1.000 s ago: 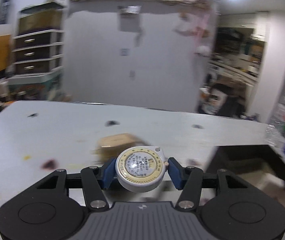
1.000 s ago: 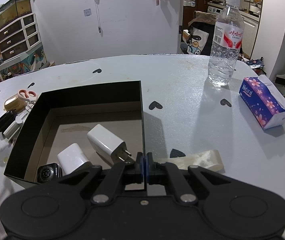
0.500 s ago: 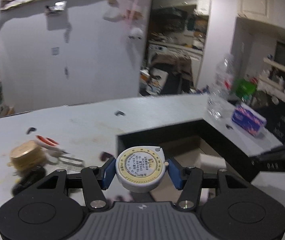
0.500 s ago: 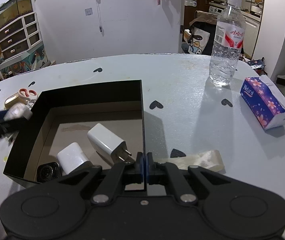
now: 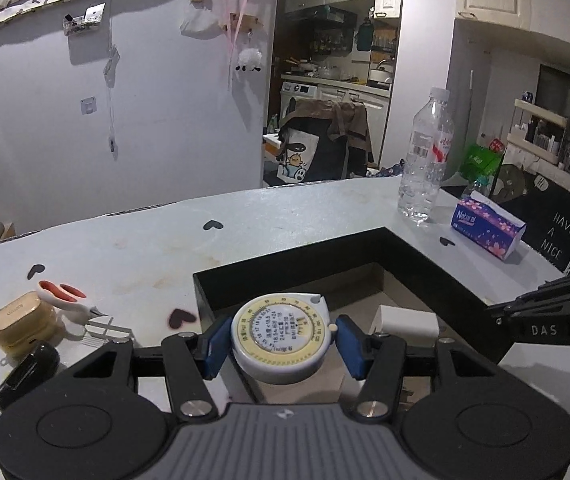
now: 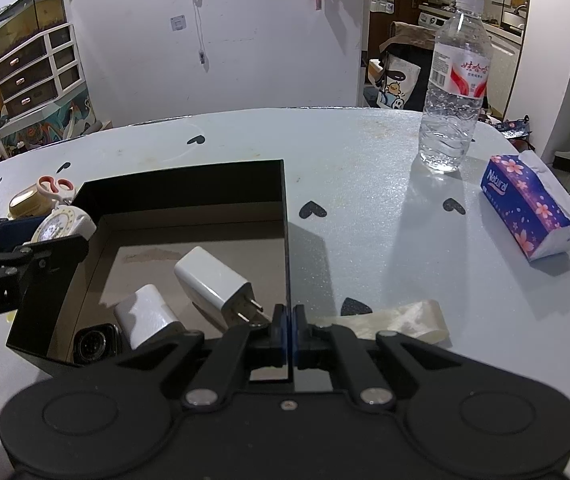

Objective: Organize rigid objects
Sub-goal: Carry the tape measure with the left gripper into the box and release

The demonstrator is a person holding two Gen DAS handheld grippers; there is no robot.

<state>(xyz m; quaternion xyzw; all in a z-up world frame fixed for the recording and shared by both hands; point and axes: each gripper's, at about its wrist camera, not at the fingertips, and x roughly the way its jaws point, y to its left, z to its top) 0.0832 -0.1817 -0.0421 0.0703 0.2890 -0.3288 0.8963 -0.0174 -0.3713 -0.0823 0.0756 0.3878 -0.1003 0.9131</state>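
My left gripper is shut on a round white tape measure with a yellow dial, its blue pads pressing both sides. It hangs over the left wall of the black open box. In the right wrist view the tape measure and left gripper show at the box's left rim. Inside lie two white chargers and a smartwatch. My right gripper is shut on the box's near right wall.
Left of the box lie a gold earbud case, small scissors and a black case. A water bottle and a tissue pack stand to the right. A translucent strip lies by the right gripper.
My left gripper has swung right with the tape measure, from over the bare table to the box's left rim. The right gripper has stayed still on the box wall.
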